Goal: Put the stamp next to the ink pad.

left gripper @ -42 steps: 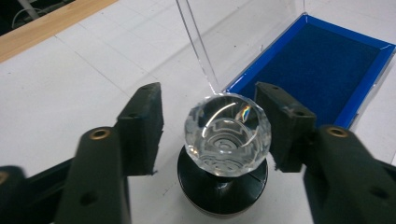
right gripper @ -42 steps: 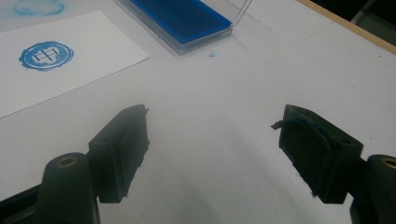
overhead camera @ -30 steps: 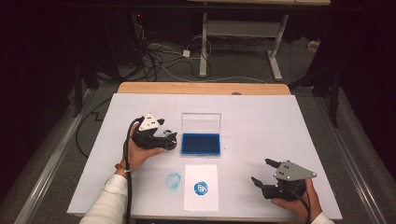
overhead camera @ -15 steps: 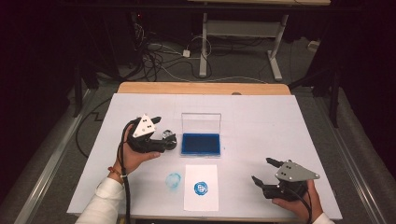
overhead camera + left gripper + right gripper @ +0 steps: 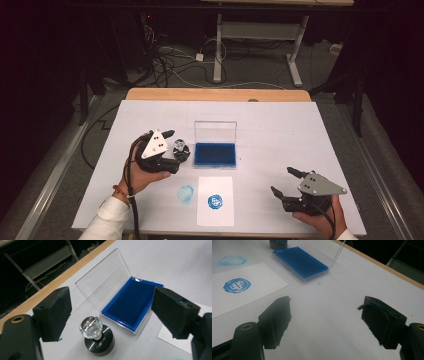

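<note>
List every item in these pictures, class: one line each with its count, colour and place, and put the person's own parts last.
Stamp: one, clear knob on black base, upright left of the ink pad.
Ink pad: one, blue, clear lid raised, table centre.
Paper card: one, white with round blue imprint, near edge.
Ink smudge: one, pale blue, left of the card.
Table: one, white top with wooden far edge.
Left gripper: one, black, jaws just opened, apart from the stamp.
Right gripper: one, black, open, holding nothing, near right.
</note>
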`<state>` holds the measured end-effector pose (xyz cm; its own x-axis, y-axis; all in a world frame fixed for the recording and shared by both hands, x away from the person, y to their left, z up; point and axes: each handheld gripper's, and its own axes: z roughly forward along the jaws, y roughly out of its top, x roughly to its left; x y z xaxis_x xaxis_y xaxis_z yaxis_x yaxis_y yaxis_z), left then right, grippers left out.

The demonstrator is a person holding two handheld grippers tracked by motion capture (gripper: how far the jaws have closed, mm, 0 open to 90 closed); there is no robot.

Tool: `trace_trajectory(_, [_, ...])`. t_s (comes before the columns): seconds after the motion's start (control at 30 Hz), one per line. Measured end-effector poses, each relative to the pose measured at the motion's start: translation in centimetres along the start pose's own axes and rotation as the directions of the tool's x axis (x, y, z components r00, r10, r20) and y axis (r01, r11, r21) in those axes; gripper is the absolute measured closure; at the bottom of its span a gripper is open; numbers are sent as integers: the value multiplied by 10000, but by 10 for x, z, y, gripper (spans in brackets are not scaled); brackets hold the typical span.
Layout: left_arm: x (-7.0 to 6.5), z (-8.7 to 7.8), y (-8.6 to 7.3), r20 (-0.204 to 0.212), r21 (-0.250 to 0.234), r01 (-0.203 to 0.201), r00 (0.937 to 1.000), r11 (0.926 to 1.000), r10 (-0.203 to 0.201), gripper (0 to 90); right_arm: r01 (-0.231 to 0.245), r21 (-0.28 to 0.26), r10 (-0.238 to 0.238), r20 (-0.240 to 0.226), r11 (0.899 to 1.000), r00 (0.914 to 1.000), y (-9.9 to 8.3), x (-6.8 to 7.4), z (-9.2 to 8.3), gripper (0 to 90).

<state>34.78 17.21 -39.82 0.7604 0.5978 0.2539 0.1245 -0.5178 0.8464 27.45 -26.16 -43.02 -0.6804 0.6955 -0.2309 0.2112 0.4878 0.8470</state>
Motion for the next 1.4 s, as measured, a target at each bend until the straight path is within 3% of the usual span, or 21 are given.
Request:
trace_trajectory(0.4, [-20, -12, -15, -98, 250, -438, 9990, 9987, 441, 165, -109, -200, 115, 330, 9997, 9994, 0, -2, -3, 233])
trace_trajectory(0.53, [-25, -14, -23, -312, 585, -795, 9962, 9951, 814, 166, -105, -205, 112, 351, 9997, 9993, 0, -3, -3, 234])
trace_trajectory(0.83, [-28, -22, -47, -434, 722, -415, 9981, 9965, 447, 166, 32, -133, -28, 338, 9999, 9994, -1, -2, -2, 234])
trace_trajectory(0.93, [-30, -23, -55, -535, 1057, -478, 9971, 9932, 536, 166, -20, -135, 26, 383, 9999, 9993, -1, -3, -3, 234])
trace_trajectory(1.07, [-30, -28, -69, -767, 1074, 157, 9970, 9941, -75, 166, -3, -115, 7, 370, 9999, 9993, -2, -3, -3, 234])
trace_trajectory(1.17, [-30, -31, -82, -777, 1389, 456, 9964, 9893, -350, 166, 1, -108, 3, 343, 9999, 9994, -2, -3, -3, 233])
trace_trajectory(1.4, [-32, -40, -102, -767, 1899, 605, 9960, 9799, -466, 166, 33, -80, -31, 296, 10000, 9996, -2, -2, 0, 233])
